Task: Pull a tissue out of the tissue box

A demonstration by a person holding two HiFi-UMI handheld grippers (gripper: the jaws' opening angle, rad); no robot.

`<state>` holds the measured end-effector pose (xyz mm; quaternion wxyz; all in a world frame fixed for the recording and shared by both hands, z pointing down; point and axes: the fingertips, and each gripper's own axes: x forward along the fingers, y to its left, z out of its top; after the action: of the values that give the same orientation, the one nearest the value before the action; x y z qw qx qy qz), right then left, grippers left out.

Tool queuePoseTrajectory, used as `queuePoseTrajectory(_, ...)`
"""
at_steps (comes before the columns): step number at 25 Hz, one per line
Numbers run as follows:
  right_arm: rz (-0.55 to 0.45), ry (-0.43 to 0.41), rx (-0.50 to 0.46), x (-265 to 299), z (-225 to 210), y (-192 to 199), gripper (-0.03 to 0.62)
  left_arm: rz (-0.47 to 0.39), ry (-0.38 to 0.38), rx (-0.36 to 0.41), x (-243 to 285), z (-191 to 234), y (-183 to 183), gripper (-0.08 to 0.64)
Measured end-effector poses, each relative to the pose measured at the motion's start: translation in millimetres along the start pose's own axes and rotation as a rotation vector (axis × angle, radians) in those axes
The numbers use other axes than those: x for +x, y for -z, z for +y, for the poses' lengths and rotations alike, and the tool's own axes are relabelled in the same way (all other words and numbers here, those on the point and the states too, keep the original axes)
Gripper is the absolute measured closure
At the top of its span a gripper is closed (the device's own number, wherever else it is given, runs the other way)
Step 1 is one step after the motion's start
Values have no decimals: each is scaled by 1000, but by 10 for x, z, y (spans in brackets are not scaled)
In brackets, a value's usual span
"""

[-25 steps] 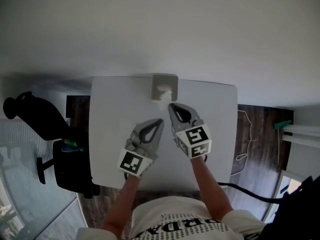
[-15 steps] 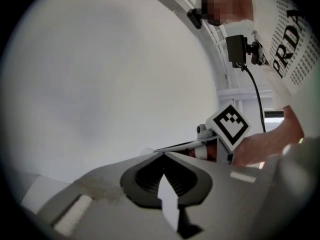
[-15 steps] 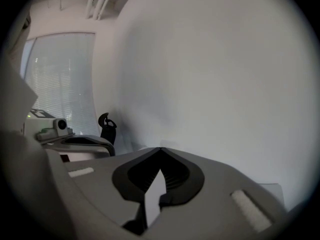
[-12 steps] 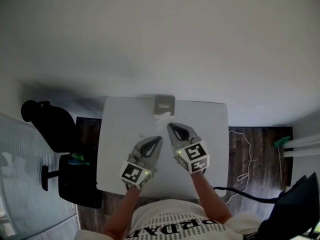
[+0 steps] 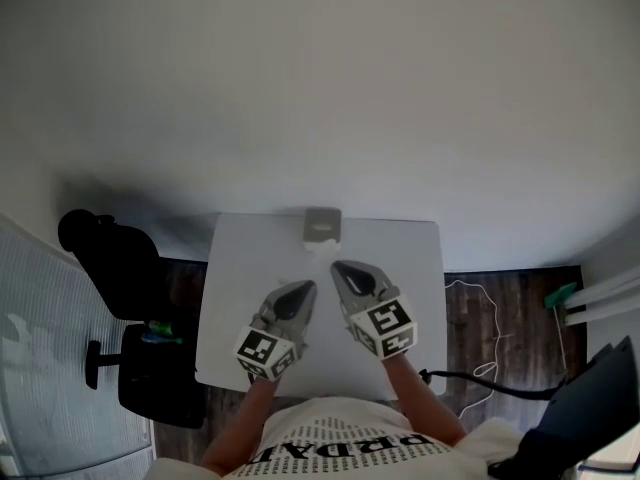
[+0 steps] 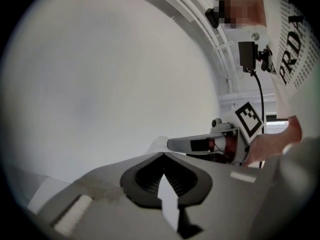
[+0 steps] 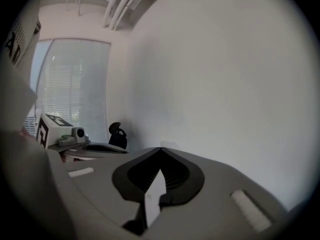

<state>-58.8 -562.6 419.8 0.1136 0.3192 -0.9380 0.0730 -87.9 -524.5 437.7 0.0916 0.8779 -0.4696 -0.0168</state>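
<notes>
The grey tissue box (image 5: pixel 322 222) stands at the far edge of the white table (image 5: pixel 232 268), and a white tissue (image 5: pixel 320 242) sticks out on its near side. Both grippers hover above the table's near half, apart from the box. My left gripper (image 5: pixel 303 288) (image 6: pixel 162 154) is shut, with nothing between its jaws. Just to its right, my right gripper (image 5: pixel 337 266) (image 7: pixel 160 149) is also shut, and I see no tissue in it. In the left gripper view a pale shape (image 6: pixel 158 145) shows beyond the right gripper's tip; I cannot tell what it is.
A black office chair (image 5: pixel 108 258) stands left of the table, with another dark seat (image 5: pixel 150 368) nearer. A cable (image 5: pixel 470 298) lies on the wooden floor at the right. A plain white wall rises behind the table, and window blinds (image 7: pixel 70 99) are at the left.
Both grippers have come back from the tissue box toward the person and have risen. The table looks smaller and farther below. The tissue still sits at the box.
</notes>
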Motion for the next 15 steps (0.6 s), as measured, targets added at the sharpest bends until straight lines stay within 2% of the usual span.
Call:
queuePoseTrajectory(8,-64,-9,-18,-226,78,-214,584,4,-4,-11,-41,-153,-76,568)
queuePoseTrajectory(15,-99,7,-36,-331,80,-329,584,-1,-11,9,-71,-200,-149,568)
